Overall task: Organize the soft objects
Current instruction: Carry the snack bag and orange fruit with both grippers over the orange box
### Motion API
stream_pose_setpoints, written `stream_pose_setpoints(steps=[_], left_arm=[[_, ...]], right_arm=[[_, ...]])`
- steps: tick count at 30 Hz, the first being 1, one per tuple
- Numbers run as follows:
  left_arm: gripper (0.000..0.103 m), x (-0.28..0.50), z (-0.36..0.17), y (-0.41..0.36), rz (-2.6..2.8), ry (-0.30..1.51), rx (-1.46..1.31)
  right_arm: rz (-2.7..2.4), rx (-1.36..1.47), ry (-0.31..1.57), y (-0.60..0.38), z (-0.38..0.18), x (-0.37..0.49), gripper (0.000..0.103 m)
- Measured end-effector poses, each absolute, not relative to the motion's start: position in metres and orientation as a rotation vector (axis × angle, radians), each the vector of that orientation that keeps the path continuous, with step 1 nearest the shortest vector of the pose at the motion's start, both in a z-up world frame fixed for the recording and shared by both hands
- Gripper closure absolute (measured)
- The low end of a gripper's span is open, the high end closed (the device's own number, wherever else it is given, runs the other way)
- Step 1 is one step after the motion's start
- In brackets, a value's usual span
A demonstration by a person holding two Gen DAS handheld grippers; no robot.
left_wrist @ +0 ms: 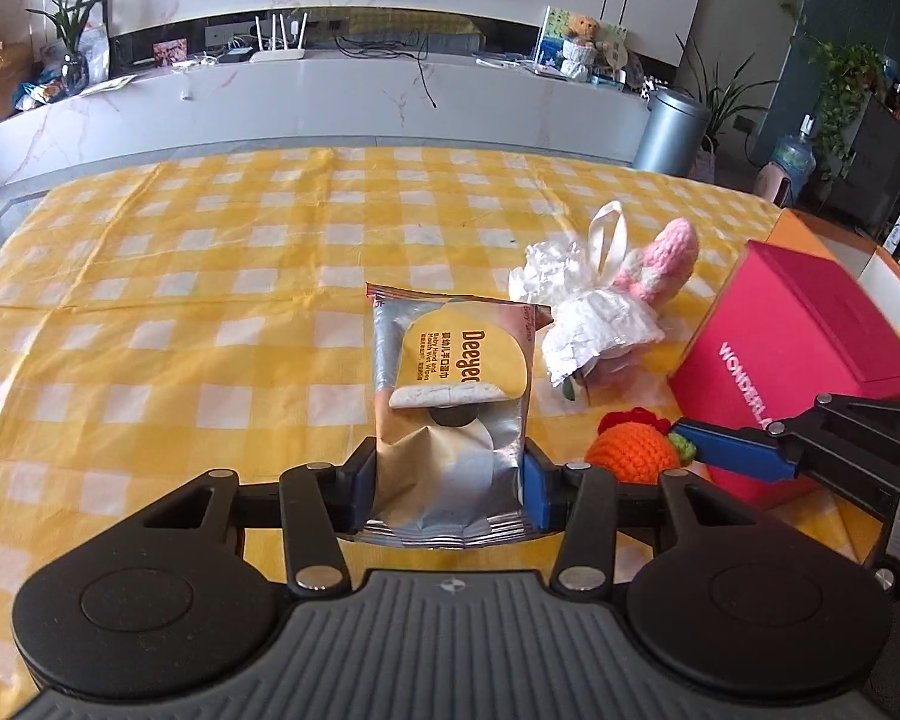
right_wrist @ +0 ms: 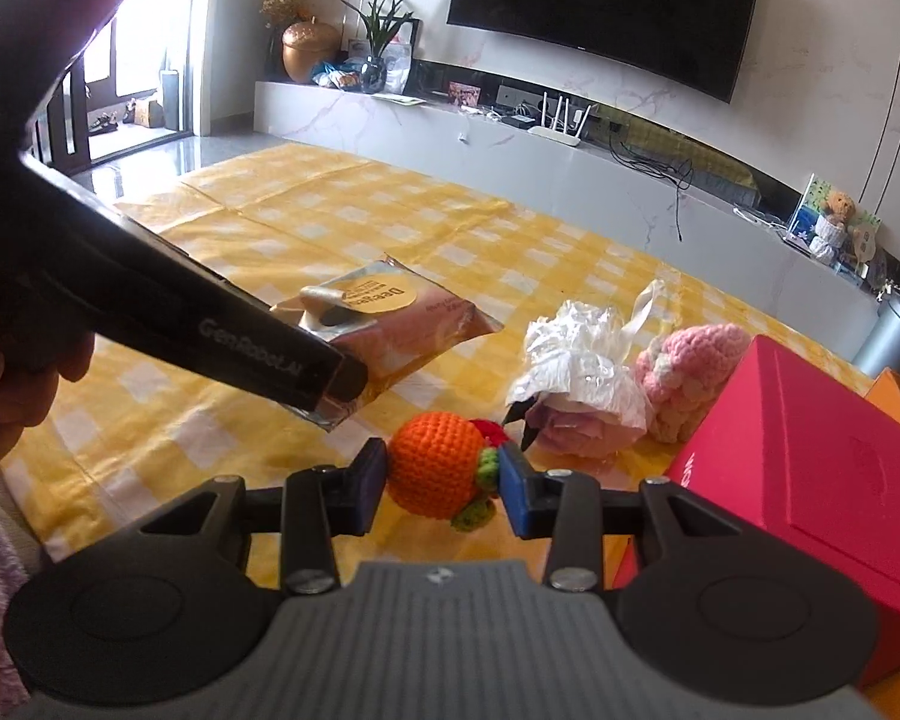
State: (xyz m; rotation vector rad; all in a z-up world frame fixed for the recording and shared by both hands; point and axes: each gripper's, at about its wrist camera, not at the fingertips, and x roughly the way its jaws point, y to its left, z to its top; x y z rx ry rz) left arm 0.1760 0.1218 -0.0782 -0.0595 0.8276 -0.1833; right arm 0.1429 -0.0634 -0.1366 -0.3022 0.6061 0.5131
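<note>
Wipes pack (left_wrist: pixel 450 396) clamped in left tool (left_wrist: pixel 448 480); right view alone shows right tool (right_wrist: pixel 442 483) pinching crochet orange (right_wrist: pixel 435 465).

1 wipes pack (left_wrist: pixel 450 396), 1 orange crochet toy (right_wrist: pixel 438 465), 1 pink crochet toy (left_wrist: pixel 660 267), 1 red box (left_wrist: pixel 792 336).

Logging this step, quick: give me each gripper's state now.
Left gripper: shut on the wet wipes pack.
Right gripper: shut on the orange crochet toy.

The bench (left_wrist: pixel 180 276) lies open left and far, while the red box (left_wrist: pixel 798 324) and wrapped pink toy (left_wrist: pixel 648 282) crowd the right.
</note>
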Motion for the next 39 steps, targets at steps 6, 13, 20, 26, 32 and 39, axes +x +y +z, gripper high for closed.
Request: stream_pose_setpoints(steps=[6, 13, 20, 26, 32, 39], left_arm=[[0.049, 0.143, -0.039, 0.114, -0.197, 0.817, -0.070], [0.049, 0.116, 0.007, 0.084, -0.287, 0.803, -0.077], [0.049, 0.101, 0.035, 0.038, -0.380, 0.766, -0.023], [0.049, 0.100, 0.049, -0.017, -0.468, 0.741, 0.051], [0.049, 0.112, 0.049, -0.072, -0.550, 0.743, 0.123], [0.050, 0.134, 0.034, -0.134, -0.618, 0.773, 0.213]], right_arm=[[0.529, -0.241, 0.583, -0.077, -0.106, 0.118, 0.063], [0.515, -0.126, 0.567, -0.113, -0.066, 0.084, 0.063], [0.439, -0.157, 0.523, -0.164, -0.033, 0.050, 0.063], [0.352, -0.199, 0.491, -0.210, -0.015, 0.033, 0.063], [0.289, -0.215, 0.486, -0.249, -0.009, 0.031, 0.063], [0.247, -0.240, 0.505, -0.288, -0.015, 0.047, 0.063]])
